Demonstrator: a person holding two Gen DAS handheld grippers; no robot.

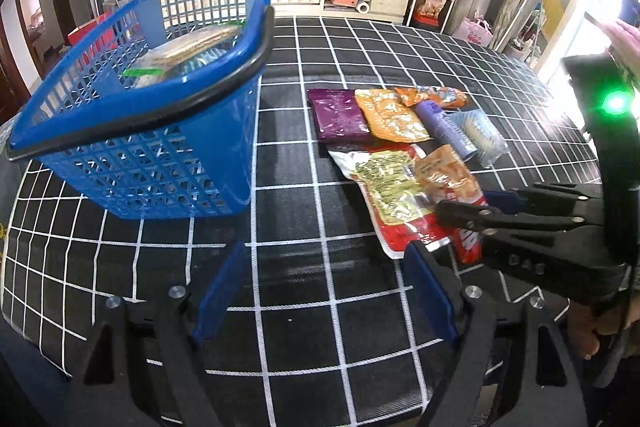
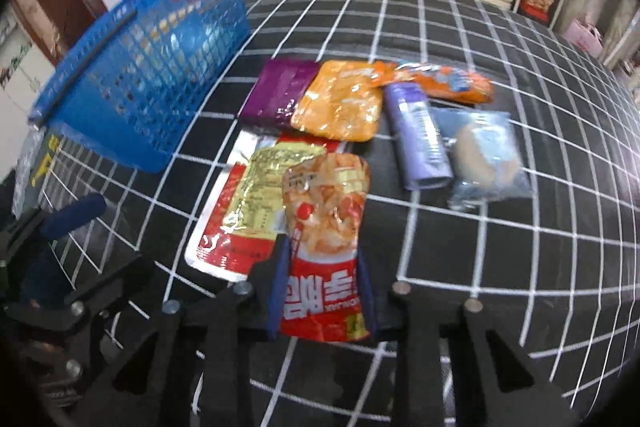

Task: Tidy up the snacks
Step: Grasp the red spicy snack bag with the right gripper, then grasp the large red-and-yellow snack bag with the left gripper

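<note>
My right gripper [image 2: 324,291] has its fingers clamped on the red-and-orange snack pouch [image 2: 324,227] (lying partly over a red-gold packet [image 2: 248,195]); my left gripper [image 1: 324,291] fingers stand apart, blue basket [image 1: 160,163] ahead-left.

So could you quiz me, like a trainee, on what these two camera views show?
1. True or false: the blue basket already holds packets.
2. Which packet sits between the right gripper fingers? A) purple packet B) red and orange snack pouch C) lilac tube
3. Fill in: the left gripper is ____ and holds nothing.

Key: 1 true; 2 B; 3 open.
</note>
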